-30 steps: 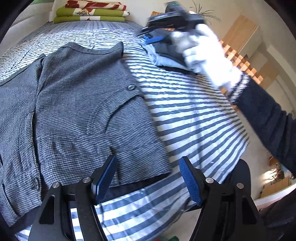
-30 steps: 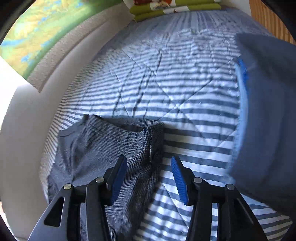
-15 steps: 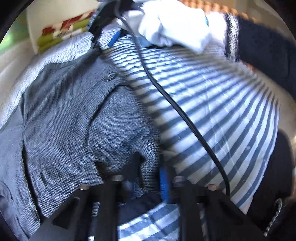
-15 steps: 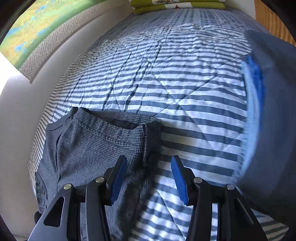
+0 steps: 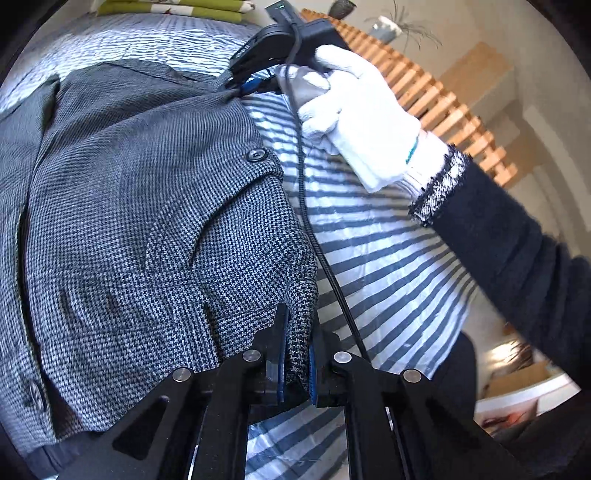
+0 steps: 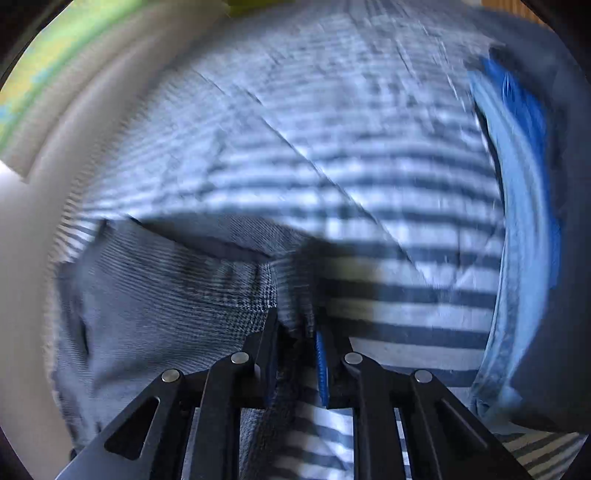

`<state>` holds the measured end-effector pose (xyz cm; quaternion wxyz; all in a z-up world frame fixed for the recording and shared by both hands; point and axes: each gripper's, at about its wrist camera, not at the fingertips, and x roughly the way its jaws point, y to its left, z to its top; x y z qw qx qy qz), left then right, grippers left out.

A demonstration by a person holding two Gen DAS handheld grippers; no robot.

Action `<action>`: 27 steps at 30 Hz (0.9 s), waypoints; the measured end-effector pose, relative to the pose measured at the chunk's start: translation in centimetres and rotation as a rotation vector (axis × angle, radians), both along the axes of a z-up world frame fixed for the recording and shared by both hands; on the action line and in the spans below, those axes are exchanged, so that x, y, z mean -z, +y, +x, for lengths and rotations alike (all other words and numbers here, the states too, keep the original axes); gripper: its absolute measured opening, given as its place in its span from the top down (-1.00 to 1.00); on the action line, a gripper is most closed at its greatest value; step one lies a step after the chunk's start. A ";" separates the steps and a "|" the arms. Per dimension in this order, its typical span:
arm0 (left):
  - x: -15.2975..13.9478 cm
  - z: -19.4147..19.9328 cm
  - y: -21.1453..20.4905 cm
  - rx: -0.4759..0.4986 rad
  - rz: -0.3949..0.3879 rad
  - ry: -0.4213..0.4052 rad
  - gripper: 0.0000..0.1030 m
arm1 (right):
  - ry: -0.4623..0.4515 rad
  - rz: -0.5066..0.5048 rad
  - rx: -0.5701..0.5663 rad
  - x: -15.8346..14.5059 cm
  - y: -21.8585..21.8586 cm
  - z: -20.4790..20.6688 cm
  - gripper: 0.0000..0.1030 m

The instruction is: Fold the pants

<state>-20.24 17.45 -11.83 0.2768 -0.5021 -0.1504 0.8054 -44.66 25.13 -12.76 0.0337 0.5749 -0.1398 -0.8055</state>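
1. Striped blue-and-white bedding [image 5: 388,258] covers the bed; green cushions [image 5: 184,5] are stacked at its far end, and a slatted wooden screen [image 5: 443,99] stands beyond the bed on the right of the left wrist view.
2. Grey houndstooth pants [image 5: 147,221] lie spread flat across the bedding, with a dark button [image 5: 257,154] on the waistband and another button [image 5: 35,393] near the lower left edge.
3. On the near side, the left gripper [image 5: 297,354] has its jaws clamped on a raised corner of the pants, the cloth pinched between the blue pads.
4. At the far corner of the pants, a white-gloved hand [image 5: 354,110] with a dark sleeve [image 5: 517,258] holds the right gripper [image 6: 297,347]; a black cable [image 5: 314,229] runs from it down across the bedding.
5. Seen from the right wrist view, which is blurred, the right gripper's jaws have just been closing and now pinch the edge of the pants [image 6: 166,295] between them.
6. A folded blue garment [image 6: 524,221] lies on the bedding at the right edge of that view.
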 end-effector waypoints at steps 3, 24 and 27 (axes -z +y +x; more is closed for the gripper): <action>-1.6 0.5 -2.0 -0.033 0.067 0.039 0.85 | 0.036 0.013 0.022 -3.0 -0.5 0.0 0.75; -0.4 13.7 -25.6 -0.570 0.263 0.125 0.87 | 0.134 0.138 -0.253 -12.5 -34.8 -6.3 0.77; 1.2 14.7 -27.6 -0.621 0.281 0.109 0.87 | 0.111 0.177 -0.300 -10.8 -40.0 -7.1 0.77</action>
